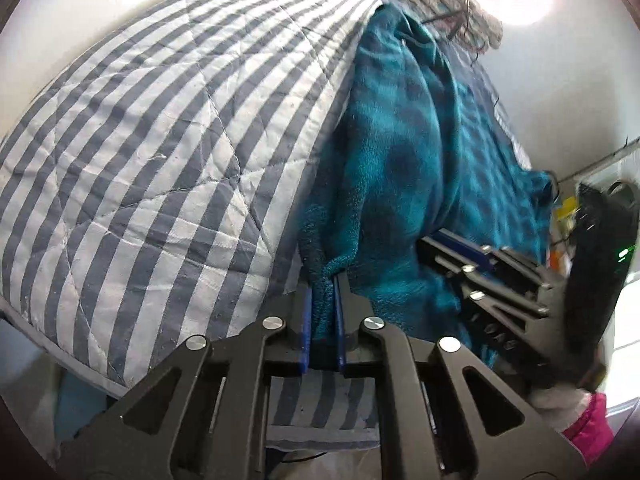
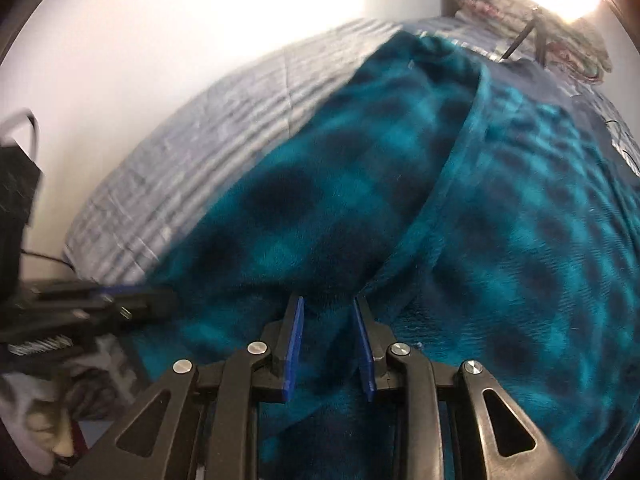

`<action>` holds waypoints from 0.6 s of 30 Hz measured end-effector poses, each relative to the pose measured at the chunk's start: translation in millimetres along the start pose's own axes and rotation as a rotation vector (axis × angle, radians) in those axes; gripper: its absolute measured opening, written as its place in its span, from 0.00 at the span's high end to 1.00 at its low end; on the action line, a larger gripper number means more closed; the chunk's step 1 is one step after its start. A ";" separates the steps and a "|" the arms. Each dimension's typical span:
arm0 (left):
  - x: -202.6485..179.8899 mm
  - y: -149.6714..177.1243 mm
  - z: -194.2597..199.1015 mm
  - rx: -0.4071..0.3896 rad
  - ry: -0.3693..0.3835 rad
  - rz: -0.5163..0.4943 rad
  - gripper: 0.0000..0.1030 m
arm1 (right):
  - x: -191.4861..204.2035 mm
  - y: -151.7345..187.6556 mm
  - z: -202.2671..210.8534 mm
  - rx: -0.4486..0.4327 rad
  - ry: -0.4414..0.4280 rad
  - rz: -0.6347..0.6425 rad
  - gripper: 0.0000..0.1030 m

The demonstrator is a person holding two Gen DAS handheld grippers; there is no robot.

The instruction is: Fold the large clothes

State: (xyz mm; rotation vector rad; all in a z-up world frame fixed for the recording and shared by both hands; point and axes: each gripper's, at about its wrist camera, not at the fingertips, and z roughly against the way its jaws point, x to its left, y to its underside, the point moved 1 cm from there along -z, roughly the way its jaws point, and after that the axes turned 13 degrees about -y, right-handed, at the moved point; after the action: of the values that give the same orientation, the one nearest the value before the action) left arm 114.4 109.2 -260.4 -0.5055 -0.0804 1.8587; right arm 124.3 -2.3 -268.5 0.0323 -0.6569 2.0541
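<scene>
Bed, covered by a quilted spread in grey and white stripes; fills the left and centre of the left wrist view. Teal and dark-blue checked fleece garment lies directly on it, running centre to right, in loose folds. Patterned pillow at the head, upper right of the right wrist view.

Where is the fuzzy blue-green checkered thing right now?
The teal plaid fleece lies on the striped quilt, toward the bed's right side in the left wrist view. The left gripper pinches its near edge, and the right gripper straddles a fold.
</scene>
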 end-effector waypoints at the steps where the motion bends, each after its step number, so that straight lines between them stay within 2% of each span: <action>1: 1.1 -0.3 3.7 -0.008 0.008 0.009 0.94 | 0.6 -1.2 -0.4 0.002 0.001 0.007 0.75; 4: 1.9 -0.8 17.2 -0.043 0.023 0.008 0.95 | -2.7 -8.4 14.0 -0.015 -0.060 -0.022 0.75; 10: -4.9 1.5 36.8 -0.098 0.026 -0.031 0.95 | -22.6 -37.0 32.1 -0.084 -0.018 -0.071 0.72; 15: -12.9 3.2 44.2 -0.113 0.040 -0.044 0.96 | -42.3 -72.9 25.0 -0.110 0.061 -0.074 0.72; 18: -15.7 1.4 46.3 -0.121 0.049 -0.046 0.96 | -59.0 -92.6 11.3 -0.113 0.082 -0.121 0.72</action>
State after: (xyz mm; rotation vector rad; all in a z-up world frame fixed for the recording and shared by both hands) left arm 99.6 103.1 -214.2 -0.6275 -0.1707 1.8032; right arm 228.4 -16.1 -234.6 -0.0756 -0.7017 1.8896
